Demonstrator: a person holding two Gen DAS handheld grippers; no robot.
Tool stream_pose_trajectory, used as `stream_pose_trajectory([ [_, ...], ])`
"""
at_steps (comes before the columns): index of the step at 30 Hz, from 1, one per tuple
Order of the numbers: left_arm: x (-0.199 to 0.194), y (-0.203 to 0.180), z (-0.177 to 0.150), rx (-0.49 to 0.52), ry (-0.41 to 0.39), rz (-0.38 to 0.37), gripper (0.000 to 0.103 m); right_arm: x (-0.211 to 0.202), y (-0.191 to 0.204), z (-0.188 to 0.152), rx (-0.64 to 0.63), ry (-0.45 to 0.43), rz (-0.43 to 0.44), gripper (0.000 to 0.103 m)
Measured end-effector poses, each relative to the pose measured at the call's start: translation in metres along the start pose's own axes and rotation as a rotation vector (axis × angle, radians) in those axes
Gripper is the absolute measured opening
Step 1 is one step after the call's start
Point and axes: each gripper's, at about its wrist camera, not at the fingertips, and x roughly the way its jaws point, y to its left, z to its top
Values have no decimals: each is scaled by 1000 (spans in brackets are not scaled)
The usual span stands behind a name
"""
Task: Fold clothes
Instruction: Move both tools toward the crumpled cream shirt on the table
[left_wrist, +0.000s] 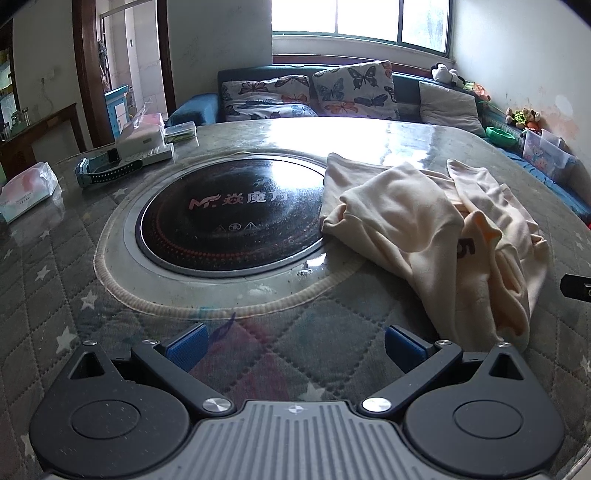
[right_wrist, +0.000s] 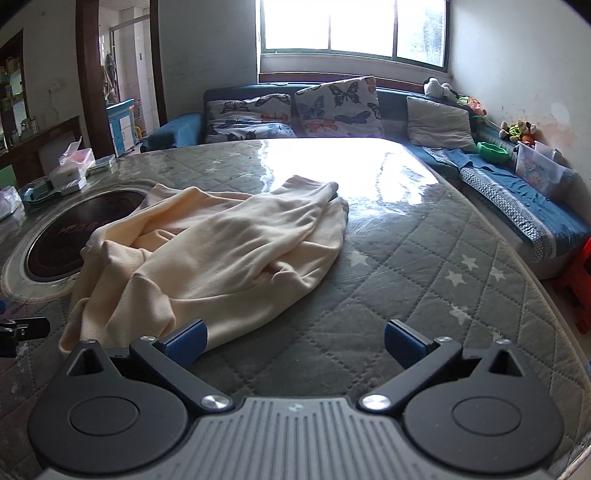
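A cream garment (left_wrist: 424, 236) lies crumpled on the quilted table cover, partly overlapping the round black cooktop (left_wrist: 229, 218); a dark "5" print shows in its folds. My left gripper (left_wrist: 295, 349) hovers open over the cover, the garment's near hem just right of its right finger. In the right wrist view the same garment (right_wrist: 221, 251) spreads left of centre. My right gripper (right_wrist: 293, 345) is open, its left fingertip at the garment's near edge. Nothing sits between either pair of fingers.
The grey star-patterned table cover (right_wrist: 424, 288) extends right. A tissue pack (left_wrist: 26, 194), a watch (left_wrist: 107, 170) and small boxes (left_wrist: 144, 142) sit at the table's far left. A blue sofa with butterfly cushions (left_wrist: 354, 90) lies behind. A red stool (right_wrist: 580, 284) stands at right.
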Motion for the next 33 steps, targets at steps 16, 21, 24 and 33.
stream_pose_trajectory([
  [16, -1, -11, 0, 22, 28, 10, 103, -4, 6, -4, 9, 5, 23, 103],
  [21, -3, -13, -1, 30, 31, 14, 103, -6, 7, -4, 12, 1, 31, 103],
  [24, -6, -15, -1, 37, 29, 17, 103, -9, 7, -5, 15, -3, 35, 103],
  [33, -16, -20, -3, 46, 16, 27, 103, -18, 9, -4, 11, -27, 55, 103],
])
